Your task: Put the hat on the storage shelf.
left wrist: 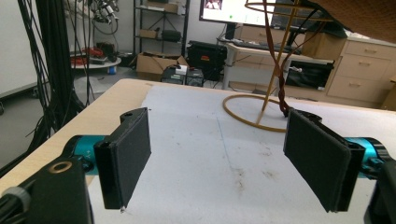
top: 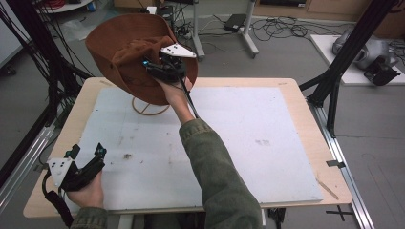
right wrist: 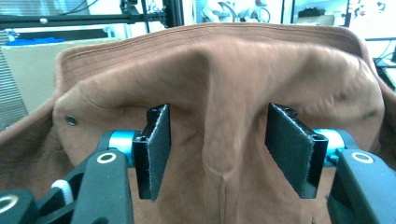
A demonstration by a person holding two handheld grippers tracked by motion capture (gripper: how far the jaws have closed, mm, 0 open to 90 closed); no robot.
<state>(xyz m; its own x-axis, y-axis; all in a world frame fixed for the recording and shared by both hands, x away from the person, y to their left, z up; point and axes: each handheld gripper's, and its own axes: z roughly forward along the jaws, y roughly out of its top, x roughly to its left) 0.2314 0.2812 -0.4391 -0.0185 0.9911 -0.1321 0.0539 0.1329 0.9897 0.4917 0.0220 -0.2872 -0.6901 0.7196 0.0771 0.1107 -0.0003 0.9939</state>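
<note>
The brown hat (top: 129, 52) was perched on a wire stand (top: 149, 108) at the far left of the counter (top: 296, 143), and the step in hand was judged to be its release after being set there.

Nearest the person, the left gripper (top: 88, 155) was rested at the counter's near left corner, its jaws spread wide with nothing between them; their flat black pads (left wrist: 133, 151) looked rubbery and matte. The counter's top was seen as pale wood overlaid by a scuffed white sheet (top: 239, 143).

Farther off, the right gripper (top: 165, 67) was held at the hat, jaws parted, a raised fold of the soft, suede-like cloth standing loose between them without being pinched. A metal eyelet (right wrist: 71, 120) and a stitched brim were noted. The next move was judged to call for a straight withdrawal, so that the fold was not snagged and the thin, looped stand not tipped.
</note>
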